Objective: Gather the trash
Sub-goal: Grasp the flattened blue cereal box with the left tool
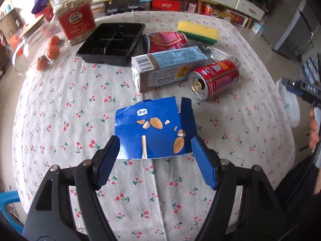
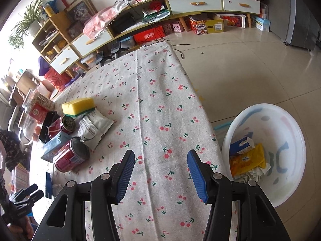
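Observation:
A flattened blue snack box (image 1: pixel 154 128) with almond pictures lies on the cherry-print tablecloth (image 1: pixel 60 110). My left gripper (image 1: pixel 155 142) is open, and its two blue fingertips stand on either side of the box's near edge without squeezing it. Behind the box lie a red can (image 1: pixel 214 79), a light-blue carton (image 1: pixel 166 68) and a crushed red can (image 1: pixel 166 41). My right gripper (image 2: pixel 160 154) hangs open over bare cloth near the table's right edge, with nothing between its fingers. A white basin (image 2: pixel 280 124) on the floor to its right holds a blue carton and a yellow wrapper.
A yellow-green sponge (image 1: pixel 197 32), a black divided tray (image 1: pixel 112 43), a big jar with a red label (image 1: pixel 74 20) and several oranges (image 1: pixel 53 51) sit at the far side. A white wrapper (image 2: pixel 94 125) lies beside the cans. Shelving and boxes line the wall.

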Available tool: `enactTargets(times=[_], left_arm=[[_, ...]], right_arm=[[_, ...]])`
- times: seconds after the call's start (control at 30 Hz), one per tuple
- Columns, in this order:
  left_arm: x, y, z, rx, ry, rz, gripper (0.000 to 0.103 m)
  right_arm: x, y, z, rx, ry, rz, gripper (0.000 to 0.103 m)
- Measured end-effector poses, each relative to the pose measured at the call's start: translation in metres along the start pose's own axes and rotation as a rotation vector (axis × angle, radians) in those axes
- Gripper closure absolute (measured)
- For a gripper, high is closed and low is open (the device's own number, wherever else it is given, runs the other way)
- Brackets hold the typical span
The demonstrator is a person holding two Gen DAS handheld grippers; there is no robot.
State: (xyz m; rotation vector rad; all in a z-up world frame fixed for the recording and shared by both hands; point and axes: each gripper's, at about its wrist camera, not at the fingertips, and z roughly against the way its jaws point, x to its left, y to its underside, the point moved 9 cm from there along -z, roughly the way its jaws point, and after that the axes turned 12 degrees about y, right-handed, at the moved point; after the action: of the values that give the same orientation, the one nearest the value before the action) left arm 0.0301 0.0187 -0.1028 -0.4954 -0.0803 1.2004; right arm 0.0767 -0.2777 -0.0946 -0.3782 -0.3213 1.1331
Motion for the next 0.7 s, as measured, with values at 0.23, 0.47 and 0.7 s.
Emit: enactTargets(times=[0.23,0.47,0.7], left_arm=[[-0.011,0.007,-0.029,0.049,-0.120,-0.180,0.029],[0.008,-0.011,-0.005,-0.049,-0.057,-0.081,0.059],[0.032,-0.028,0.026,-0.165,-0.011,0.061,0.073]], right_arm=[[0.011,0.010,-0.007,0.020,0.017,0.051,0.047],[0.038,0.024,-0.011,0.032,-0.003,0.125,0.047],[0.087,0.043,-0.006,0.023,-0.100,0.233,0.047]])
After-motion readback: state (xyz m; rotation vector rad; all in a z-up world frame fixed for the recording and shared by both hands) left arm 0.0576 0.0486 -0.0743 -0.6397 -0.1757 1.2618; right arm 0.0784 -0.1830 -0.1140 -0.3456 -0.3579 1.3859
